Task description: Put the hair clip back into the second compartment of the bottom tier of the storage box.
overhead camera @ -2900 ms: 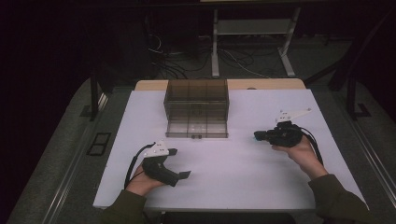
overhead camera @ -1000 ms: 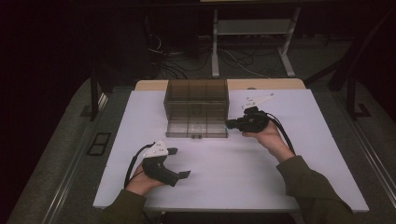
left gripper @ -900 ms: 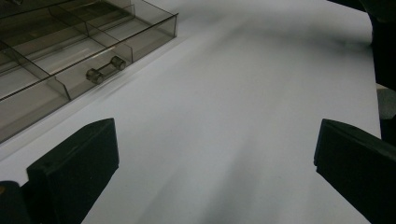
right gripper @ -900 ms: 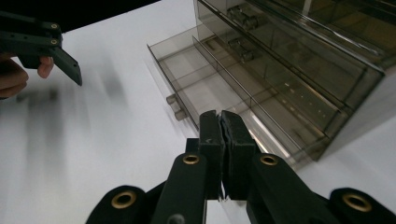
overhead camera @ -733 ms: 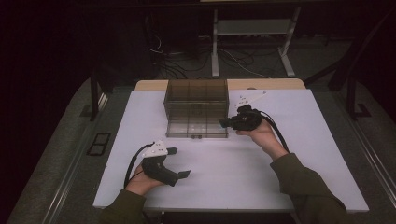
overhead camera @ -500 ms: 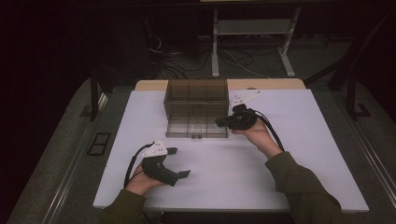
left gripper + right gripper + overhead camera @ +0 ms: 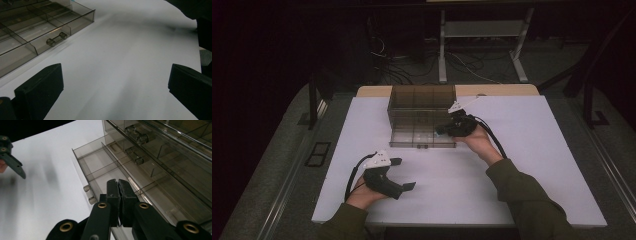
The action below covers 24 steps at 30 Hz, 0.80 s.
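- The white bench (image 7: 522, 165) is seen from the high view, with a wooden edge showing at its far side.
- A smoky transparent drawer cabinet (image 7: 422, 102) stands at the far middle of the bench; its lowest drawer (image 7: 419, 136) is pulled out toward the person, and dividers split it into compartments.
- The right gripper (image 7: 447, 129) is held over the right end of the open drawer; in the right gripper view its jaws are pressed together with nothing between them, above a drawer compartment.
- The left gripper (image 7: 404, 175) is held near the bench's front left, well apart from the cabinet; its jaws are spread wide and empty.
- A small two-knobbed handle (image 7: 56, 39) is fixed to the drawer front.
- No brand, label or writing can be read.
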Tool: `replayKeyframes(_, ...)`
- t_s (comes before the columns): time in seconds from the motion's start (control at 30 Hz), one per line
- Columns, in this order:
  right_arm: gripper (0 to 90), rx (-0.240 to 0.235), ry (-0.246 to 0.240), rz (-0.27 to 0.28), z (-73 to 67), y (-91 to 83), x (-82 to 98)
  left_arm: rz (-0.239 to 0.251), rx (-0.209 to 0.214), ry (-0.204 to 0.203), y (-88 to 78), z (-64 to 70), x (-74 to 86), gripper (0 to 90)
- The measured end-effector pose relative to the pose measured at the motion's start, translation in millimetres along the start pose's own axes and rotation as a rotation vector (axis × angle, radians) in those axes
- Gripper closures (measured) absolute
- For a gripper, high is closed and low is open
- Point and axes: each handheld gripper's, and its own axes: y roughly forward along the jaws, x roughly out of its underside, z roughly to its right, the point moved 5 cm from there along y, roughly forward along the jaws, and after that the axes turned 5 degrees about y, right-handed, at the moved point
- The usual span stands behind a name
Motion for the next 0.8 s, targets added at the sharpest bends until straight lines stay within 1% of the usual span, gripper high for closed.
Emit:
replayKeyframes(0.13,86.4,0.010,-0.008,-0.016,-0.5,6.8,-3.5,-0.001,0.001,0.004,-0.1,0.2,-0.1,0.0)
replayKeyframes(0.23,86.4,0.016,-0.015,-0.019,-1.3,12.8,-6.2,0.001,0.003,0.004,-0.1,0.9,-0.5,0.0)
replayKeyframes(0.43,86.4,0.014,-0.026,-0.044,-3.7,27.9,-8.4,0.008,-0.003,0.007,-0.9,-0.2,-0.7,0.0)
replayKeyframes(0.63,86.4,0.015,-0.029,-0.058,-5.8,40.0,-10.5,0.008,-0.002,0.011,-1.3,0.0,-1.1,0.0)
replayKeyframes(0.67,86.3,0.015,-0.028,-0.061,-6.1,41.6,-10.4,0.010,-0.001,0.005,-1.1,0.4,-1.1,0.0)
replayKeyframes(0.8,86.3,0.013,-0.023,-0.069,-6.9,49.2,-9.2,0.010,-0.001,0.010,-1.4,0.0,-1.2,0.0)
